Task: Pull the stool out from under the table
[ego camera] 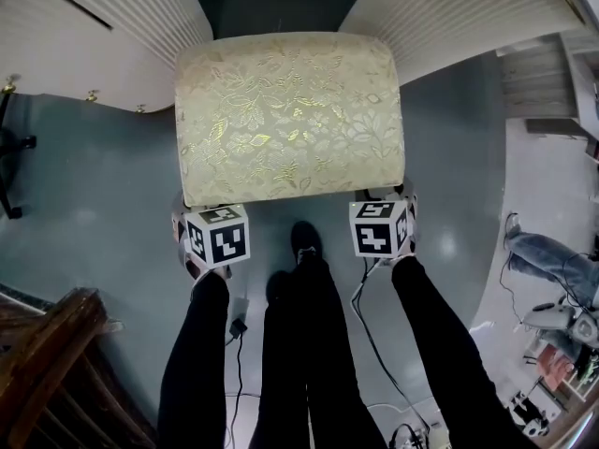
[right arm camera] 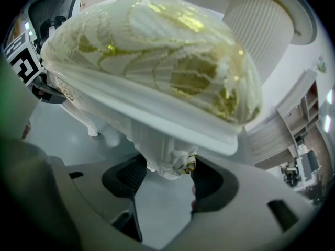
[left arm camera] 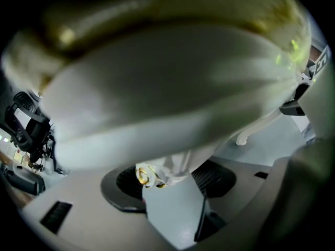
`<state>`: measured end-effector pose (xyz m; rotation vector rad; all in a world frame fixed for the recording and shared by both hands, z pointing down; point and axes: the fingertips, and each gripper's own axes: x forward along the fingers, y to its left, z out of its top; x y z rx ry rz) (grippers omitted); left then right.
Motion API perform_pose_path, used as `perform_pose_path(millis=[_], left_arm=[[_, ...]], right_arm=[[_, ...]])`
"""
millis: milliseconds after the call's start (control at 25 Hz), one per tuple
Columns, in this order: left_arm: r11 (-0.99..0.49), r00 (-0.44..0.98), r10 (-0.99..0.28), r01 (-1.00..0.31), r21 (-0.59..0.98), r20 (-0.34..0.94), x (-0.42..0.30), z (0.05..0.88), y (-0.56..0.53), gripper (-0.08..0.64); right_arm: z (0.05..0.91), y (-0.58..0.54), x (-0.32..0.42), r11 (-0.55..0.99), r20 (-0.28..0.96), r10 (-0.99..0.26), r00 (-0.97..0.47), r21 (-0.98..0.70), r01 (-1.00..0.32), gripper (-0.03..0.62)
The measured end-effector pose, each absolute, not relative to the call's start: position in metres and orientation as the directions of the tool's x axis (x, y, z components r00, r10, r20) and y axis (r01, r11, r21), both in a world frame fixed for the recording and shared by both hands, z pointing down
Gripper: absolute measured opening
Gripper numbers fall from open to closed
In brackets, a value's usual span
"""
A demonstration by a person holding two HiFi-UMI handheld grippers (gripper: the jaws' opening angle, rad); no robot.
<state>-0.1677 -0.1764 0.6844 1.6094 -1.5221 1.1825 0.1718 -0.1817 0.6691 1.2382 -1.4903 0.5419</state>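
Clamping the stool (ego camera: 288, 115) at its near corners, the left tongs (left arm camera: 168, 181) and right tongs (right arm camera: 166, 174) each squeeze one of its carved white legs (right arm camera: 159, 148).

The stool (ego camera: 288, 115) is low and rectangular with rounded corners. Its plump cushion (right arm camera: 157, 46) is covered in cream fabric woven with gold leaves. A white frame runs under the cushion, and the curved white legs have carved tops touched with gold. It stands upright and level on the floor. Its far part lies between the two white fluted pedestals of the table (ego camera: 112, 26), and the rest of the seat is out in front of the table. The near left leg (left arm camera: 157, 177) is clasped between the fingers (left arm camera: 125, 184) of the left gripper (left arm camera: 167, 182). The near right leg (right arm camera: 167, 163) is clasped in the right gripper (right arm camera: 165, 177).
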Motion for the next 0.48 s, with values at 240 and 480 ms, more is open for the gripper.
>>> perform_pose_path(millis=[240, 480], left_arm=[[-0.148, -0.068, -0.419, -0.979, -0.142, 0.905, -0.1681, 0.6825, -0.1752, 0.285], [-0.133, -0.077, -0.422, -0.98, -0.146, 0.903, -0.1687, 0.6818, -0.175, 0.285]], right_arm=[[0.6675, -0.181, 0.172, 0.355, 0.908, -0.401, 0.121, 0.276, -0.893, 0.272], [0.6675, -0.1808, 0.1722, 0.354, 0.905, -0.406, 0.127, 0.284, -0.891, 0.273]])
